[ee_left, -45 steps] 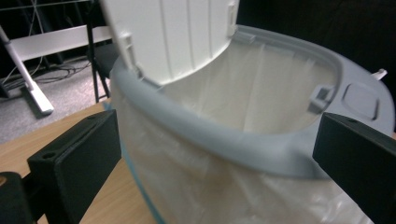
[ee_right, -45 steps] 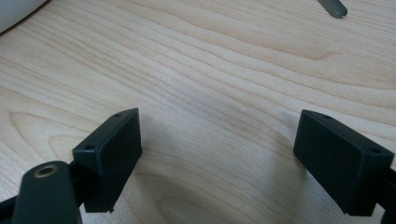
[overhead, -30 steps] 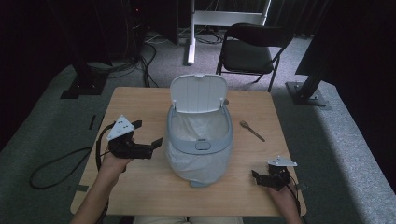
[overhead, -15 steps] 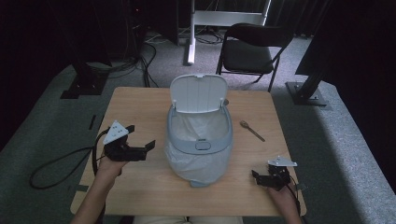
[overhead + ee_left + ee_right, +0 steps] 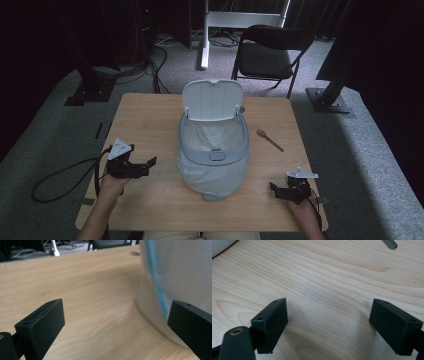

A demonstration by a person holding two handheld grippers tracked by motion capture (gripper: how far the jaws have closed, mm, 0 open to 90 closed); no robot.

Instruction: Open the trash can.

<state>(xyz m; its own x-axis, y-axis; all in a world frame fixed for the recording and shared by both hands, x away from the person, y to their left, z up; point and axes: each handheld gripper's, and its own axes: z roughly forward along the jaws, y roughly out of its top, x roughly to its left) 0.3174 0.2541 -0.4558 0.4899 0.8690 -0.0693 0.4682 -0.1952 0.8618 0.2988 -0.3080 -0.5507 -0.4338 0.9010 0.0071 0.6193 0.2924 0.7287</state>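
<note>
The bin is found at the middle of the tabletop, its hinged lid stood upright at the far side and a thin white liner bag draped over the rim and down the near wall. The body is smooth pale grey-blue plastic, rounded at the corners, with a small oval latch on the front band. In the left gripper view its wall appears as a glossy curved surface with a blue stripe, close beside one jaw. By judgement the work is barely begun: the lid is already up and the bag is fitted, but nothing is gripped. The left tool is held wide and empty, pointed at the bin's side and near it. The right tool is likewise spread wide and empty, low over the near right corner, well apart from the bin. A spoon is left lying on the pale, grained wood to the bin's right, untouched
</note>
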